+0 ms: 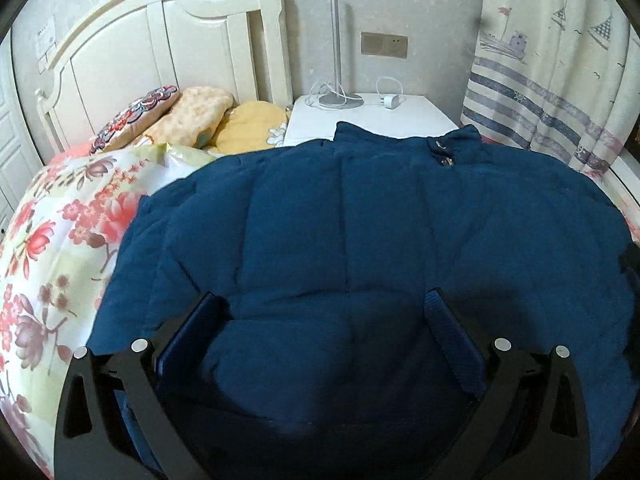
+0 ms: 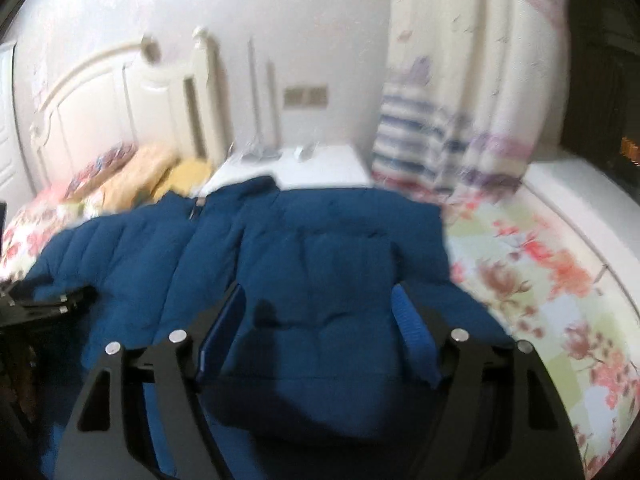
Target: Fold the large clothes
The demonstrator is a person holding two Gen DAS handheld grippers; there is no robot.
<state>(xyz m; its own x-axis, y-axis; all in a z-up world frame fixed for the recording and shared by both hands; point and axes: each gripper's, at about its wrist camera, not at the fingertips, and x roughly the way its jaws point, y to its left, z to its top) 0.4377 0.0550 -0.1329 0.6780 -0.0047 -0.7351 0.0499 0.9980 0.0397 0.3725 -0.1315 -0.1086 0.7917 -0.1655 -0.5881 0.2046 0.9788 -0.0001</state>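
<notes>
Your navy quilted puffer jacket (image 1: pixel 360 216) lies spread flat on the floral bedspread (image 1: pixel 52 240), collar toward the white nightstand (image 1: pixel 372 120). Your left gripper (image 1: pixel 328 312) stands wide open above the padding, gripping nothing. Your right gripper (image 2: pixel 320 304) is likewise spread wide, empty. The right view is blurred; the hem is cut off.

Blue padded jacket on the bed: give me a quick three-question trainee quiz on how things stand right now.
1. True or false: the blue padded jacket lies spread on the floral bedcover.
2. What stands on the white nightstand beyond the collar? A) a lamp B) a kettle C) a book stack
3. Is fabric pinched by the left gripper or the right gripper?

Key: 1 true. 2 A, the lamp. 3 No; both are open above the jacket.
</notes>
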